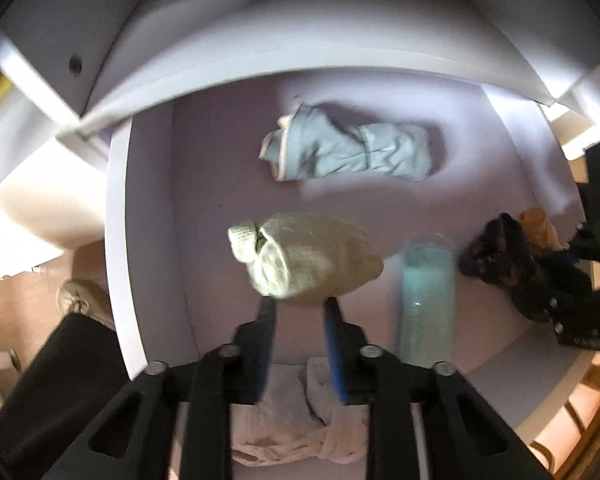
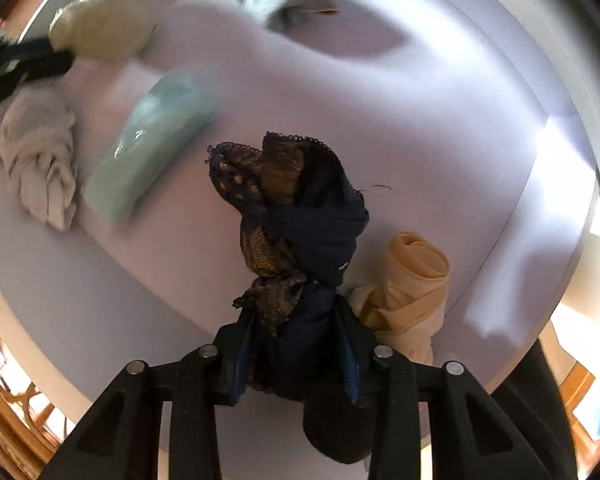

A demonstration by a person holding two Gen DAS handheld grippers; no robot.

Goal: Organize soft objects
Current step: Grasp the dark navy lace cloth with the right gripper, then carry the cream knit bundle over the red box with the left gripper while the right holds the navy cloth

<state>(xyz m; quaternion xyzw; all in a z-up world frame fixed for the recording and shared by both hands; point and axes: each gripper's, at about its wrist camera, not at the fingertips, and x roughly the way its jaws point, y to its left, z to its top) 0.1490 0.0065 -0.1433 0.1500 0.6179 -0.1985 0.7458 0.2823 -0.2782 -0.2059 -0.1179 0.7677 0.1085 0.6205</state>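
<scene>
The dark lace bundle (image 2: 300, 232) in your right gripper (image 2: 296, 320) is light and floppy, knotted at the middle; the jaws clamp just below that knot, a sound hold. Its long axis runs away from you, over the white surface (image 2: 440, 128). Your left gripper (image 1: 298, 304) pinches the near edge of the cream knit bundle (image 1: 308, 260), soft and squashy, lying left to right.

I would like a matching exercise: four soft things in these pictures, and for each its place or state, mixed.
Things
1. cream knitted bundle
2. dark lace bundle
3. grey-blue cloth
4. beige rolled fabric

Places
A. lies alone far back on the white surface
B. held by the right tool
C. held by the left tool
D. beside the right tool

Pairs: 1-C, 2-B, 3-A, 4-D
</scene>
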